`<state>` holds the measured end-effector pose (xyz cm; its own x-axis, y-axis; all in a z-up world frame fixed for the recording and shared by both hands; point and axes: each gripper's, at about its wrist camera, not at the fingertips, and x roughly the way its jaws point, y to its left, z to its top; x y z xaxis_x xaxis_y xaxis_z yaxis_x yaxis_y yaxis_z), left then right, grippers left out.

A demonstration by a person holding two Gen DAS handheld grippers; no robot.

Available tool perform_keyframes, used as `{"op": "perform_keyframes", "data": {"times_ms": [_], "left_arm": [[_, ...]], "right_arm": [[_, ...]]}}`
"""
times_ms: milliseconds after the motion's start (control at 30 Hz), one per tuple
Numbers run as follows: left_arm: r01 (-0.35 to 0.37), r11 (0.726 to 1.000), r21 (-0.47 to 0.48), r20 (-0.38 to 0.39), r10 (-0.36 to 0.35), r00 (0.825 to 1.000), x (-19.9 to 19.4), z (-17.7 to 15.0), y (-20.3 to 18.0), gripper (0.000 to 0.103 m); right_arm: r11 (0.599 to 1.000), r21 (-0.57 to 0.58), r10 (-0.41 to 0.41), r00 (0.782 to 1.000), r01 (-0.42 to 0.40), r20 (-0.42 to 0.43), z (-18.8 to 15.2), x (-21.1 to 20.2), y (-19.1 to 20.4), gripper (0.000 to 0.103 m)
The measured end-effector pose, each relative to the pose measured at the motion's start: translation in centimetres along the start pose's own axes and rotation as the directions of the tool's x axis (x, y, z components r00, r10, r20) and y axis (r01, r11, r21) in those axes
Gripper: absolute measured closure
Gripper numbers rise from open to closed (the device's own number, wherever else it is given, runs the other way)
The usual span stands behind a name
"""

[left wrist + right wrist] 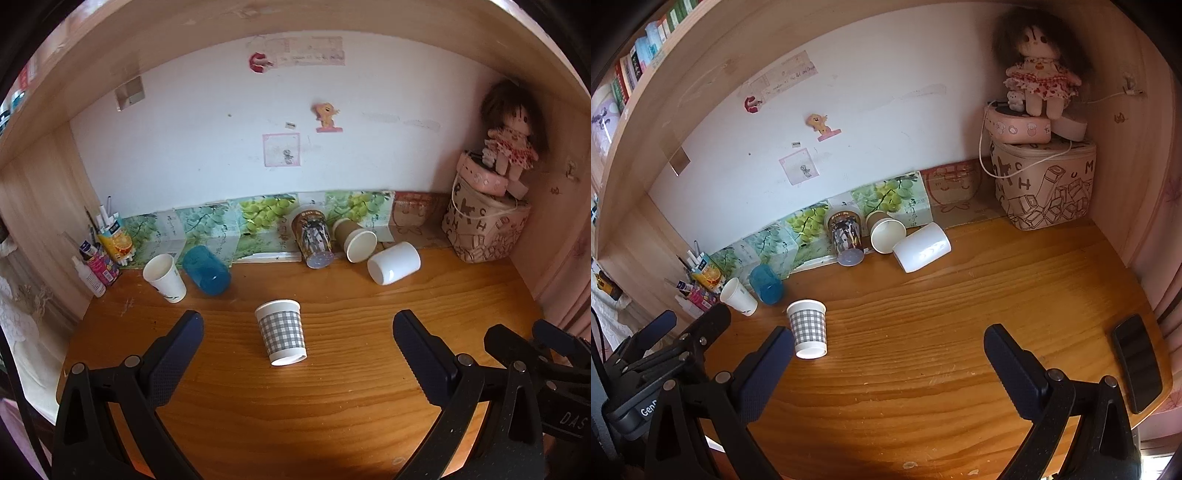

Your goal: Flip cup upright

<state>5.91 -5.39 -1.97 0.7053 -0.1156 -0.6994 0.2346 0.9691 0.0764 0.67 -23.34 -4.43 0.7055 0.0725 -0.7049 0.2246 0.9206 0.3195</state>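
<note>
A grey-and-white checked paper cup (281,331) stands upside down on the wooden desk, wide rim down; it also shows in the right wrist view (808,328). My left gripper (297,326) is open, its fingers on either side of the cup and a little short of it. My right gripper (888,341) is open and empty, to the right of the cup; its left finger (768,363) is close beside the cup.
Along the back wall stand a white paper cup (165,273) and lie a blue cup (206,269), a printed cup (314,240), a brown cup (354,239) and a white mug (393,263). A patterned bag with a doll (1044,184) fills the right corner. A phone (1137,362) lies at the desk's right edge.
</note>
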Motion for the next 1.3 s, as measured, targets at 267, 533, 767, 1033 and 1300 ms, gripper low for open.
{"op": "perform_keyframes", "data": {"times_ms": [267,533,767,1033,1300], "left_arm": [[0.074,0.993,0.087,-0.046,-0.071,0.996,2.5,2.8,-2.8,0.002],[0.118,0.973,0.196,-0.107,-0.099,0.989,6.0,5.4,-5.6,0.002],[0.149,0.937,0.316,-0.147,-0.107,0.983,9.1,7.4,-8.5,0.002],[0.22,0.852,0.476,-0.24,-0.115,0.964,13.8,8.1,-13.0,0.002],[0.318,0.823,0.471,-0.372,-0.141,0.917,18.9,9.0,-15.9,0.002]], "right_arm": [[0.989,0.148,-0.022,1.0,0.024,-0.019,0.9,2.7,-3.9,0.0],[0.968,0.243,-0.054,0.998,0.06,-0.03,1.5,4.9,-7.9,0.0],[0.956,0.278,-0.081,0.996,0.089,-0.043,2.2,6.7,-10.5,0.0],[0.954,0.254,-0.159,0.987,0.159,-0.022,2.9,8.8,-12.6,0.0],[0.96,0.216,-0.177,0.984,0.179,-0.03,3.2,11.2,-13.6,0.0]]}}
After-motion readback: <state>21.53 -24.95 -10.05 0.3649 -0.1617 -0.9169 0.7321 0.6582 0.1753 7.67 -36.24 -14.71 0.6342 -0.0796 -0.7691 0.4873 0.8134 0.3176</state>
